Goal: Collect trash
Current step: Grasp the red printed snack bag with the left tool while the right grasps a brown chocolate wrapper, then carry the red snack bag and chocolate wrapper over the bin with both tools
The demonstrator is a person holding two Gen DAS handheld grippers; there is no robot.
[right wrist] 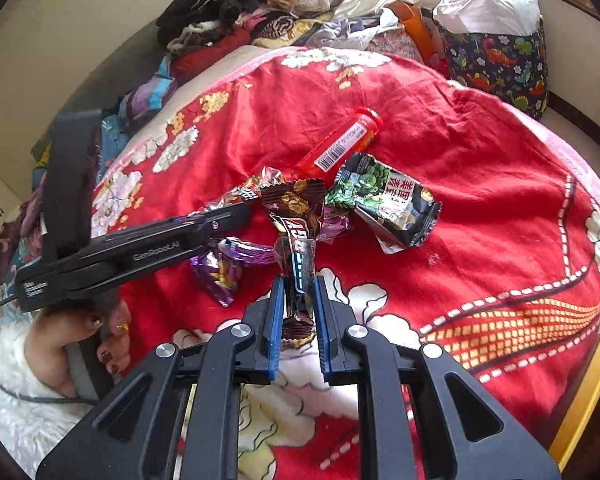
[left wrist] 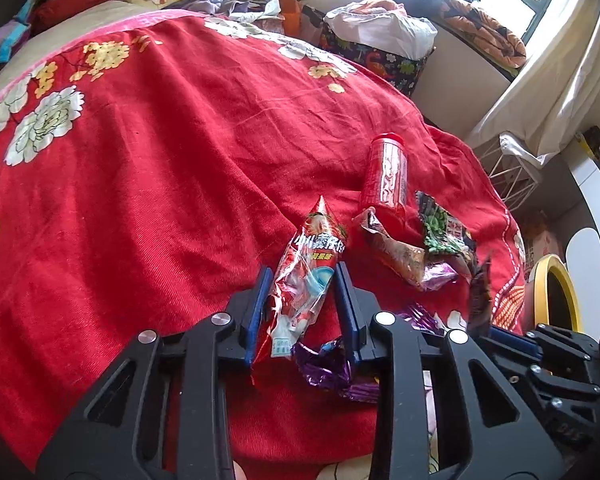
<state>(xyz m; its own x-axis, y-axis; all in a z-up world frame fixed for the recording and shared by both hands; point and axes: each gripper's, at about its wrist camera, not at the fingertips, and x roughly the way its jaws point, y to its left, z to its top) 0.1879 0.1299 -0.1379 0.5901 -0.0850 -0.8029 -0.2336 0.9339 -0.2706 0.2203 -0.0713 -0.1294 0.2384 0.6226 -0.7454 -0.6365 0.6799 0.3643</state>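
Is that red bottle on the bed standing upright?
No, the red bottle lies on its side on the red blanket, beside the wrappers.

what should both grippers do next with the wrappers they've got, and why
Probably lift both straight up off the red blanket. The left gripper is closed on the red-and-white wrapper and the right gripper on the dark brown wrapper, so both grips look made. The purple wrapper and the red bottle lie close by, so a sideways drag could scatter them.
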